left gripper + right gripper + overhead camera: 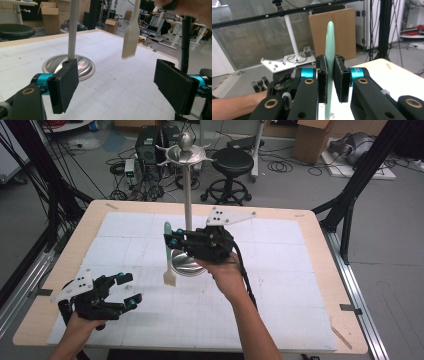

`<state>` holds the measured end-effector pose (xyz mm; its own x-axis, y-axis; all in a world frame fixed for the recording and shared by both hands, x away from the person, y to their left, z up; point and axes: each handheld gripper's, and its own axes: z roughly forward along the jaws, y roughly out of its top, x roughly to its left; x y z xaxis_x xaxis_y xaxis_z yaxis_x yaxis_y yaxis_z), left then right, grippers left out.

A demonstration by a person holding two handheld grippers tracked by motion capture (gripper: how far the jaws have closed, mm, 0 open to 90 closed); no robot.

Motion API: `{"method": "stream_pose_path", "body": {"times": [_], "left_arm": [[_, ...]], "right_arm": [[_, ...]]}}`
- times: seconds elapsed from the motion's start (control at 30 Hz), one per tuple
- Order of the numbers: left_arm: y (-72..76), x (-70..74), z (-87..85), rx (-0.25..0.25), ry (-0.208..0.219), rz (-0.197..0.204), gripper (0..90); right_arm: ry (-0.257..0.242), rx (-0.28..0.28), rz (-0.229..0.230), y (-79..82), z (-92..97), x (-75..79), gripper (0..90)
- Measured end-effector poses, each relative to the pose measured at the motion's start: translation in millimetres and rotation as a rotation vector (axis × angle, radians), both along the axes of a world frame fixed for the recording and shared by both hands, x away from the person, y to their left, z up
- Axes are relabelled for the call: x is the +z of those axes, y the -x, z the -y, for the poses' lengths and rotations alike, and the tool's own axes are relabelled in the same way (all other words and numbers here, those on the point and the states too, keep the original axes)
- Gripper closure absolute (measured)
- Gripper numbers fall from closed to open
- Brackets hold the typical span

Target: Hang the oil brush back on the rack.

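Overhead | white gridded mat (280,285) on wooden table (60,270) | cluttered, perhaps lab floor (280,185)

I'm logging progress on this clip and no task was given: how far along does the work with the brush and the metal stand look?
Done: the right gripper has the brush clamped by its green handle, lifted off the table. In hand: it hangs bristles-down beside the metal stand. Left, probably: hanging it on the stand's hooks. The left gripper waits open.

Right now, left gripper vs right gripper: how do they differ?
Left gripper has jaws wide open, holding nothing; right gripper is shut on the brush handle. Left sits low near the table edge; right is raised beside the metal stand. Both hand-held, black-padded.
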<state>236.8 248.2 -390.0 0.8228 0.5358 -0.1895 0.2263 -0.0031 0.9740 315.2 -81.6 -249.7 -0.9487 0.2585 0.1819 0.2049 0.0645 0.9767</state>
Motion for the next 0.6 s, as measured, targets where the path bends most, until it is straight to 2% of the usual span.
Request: {"method": "stream_pose_path", "body": {"times": [0.2,0.4,0.6], "left_arm": [[1.9,-2.5,-4.4,0.007,0.004,0.008,21.3],[1.7,-3.3,-3.3,0.006,0.001,0.007,21.3],[2.6,-3.7,0.8,-0.005,0.004,0.006,21.3]], "right_arm": [[0.013,0.009,0.016,-12.2,-0.4,20.2,82.7],[0.016,0.079,0.013,-31.6,16.1,38.1,82.7],[0.003,0.104,0.012,-44.8,26.9,50.2,82.6]]}}
